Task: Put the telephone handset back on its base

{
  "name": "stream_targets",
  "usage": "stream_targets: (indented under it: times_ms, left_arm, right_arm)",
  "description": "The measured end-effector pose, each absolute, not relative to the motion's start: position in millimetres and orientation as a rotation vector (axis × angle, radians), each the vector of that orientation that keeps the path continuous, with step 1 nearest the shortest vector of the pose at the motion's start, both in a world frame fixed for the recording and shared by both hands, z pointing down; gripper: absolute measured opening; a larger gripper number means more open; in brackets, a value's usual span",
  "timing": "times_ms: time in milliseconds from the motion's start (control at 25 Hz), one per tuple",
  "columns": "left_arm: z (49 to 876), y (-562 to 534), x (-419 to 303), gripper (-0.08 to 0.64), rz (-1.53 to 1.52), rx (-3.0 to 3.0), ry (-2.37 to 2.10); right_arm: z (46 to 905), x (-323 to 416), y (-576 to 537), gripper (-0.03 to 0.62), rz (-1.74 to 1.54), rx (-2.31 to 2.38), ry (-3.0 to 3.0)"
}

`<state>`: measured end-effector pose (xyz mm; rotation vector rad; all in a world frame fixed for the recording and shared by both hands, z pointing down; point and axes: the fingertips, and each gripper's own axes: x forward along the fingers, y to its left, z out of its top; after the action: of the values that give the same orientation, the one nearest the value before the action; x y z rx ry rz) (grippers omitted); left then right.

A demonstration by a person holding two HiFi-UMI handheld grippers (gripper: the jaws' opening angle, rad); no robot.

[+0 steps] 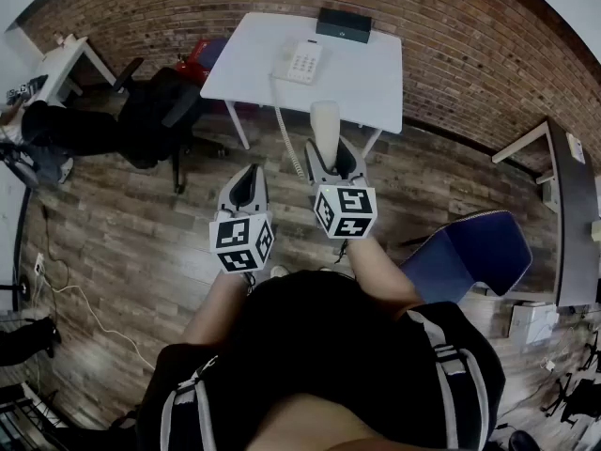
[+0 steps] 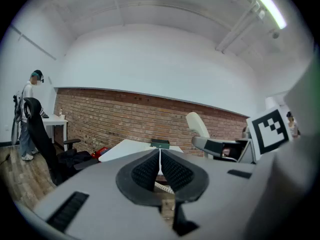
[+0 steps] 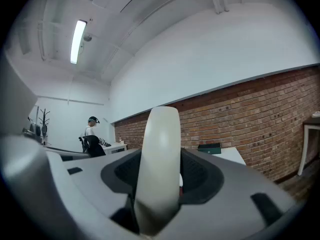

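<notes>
The cream handset [image 1: 325, 125] is clamped upright between the right gripper [image 1: 334, 150] jaws, short of the white table [image 1: 376, 83] ahead, where the telephone base [image 1: 303, 61] is set. The left gripper [image 1: 249, 172], alongside, is closed on nothing. A wood-plank floor [image 1: 131, 242] lies below, and a brick wall [image 1: 451, 54] is seen beyond the table.

cream handset [image 1: 325, 125], white table [image 1: 376, 73], red-brick wall [image 1: 460, 36]
</notes>
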<state>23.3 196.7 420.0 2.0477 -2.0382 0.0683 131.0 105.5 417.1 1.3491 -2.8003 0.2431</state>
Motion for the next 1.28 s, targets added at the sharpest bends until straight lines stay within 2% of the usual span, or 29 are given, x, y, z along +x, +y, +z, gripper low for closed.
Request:
stream_targets:
  times_ms: [680,1280]
  left_arm:
    - [422,198,16,0.010,0.077,2.053,-2.031]
    - [428,197,-34,0.009,0.050,2.069,-2.031]
  right_arm:
    - [420,122,109,0.206,0.298,1.348,-2.806]
    - [421,89,107,0.206,0.290,1.420,-2.777]
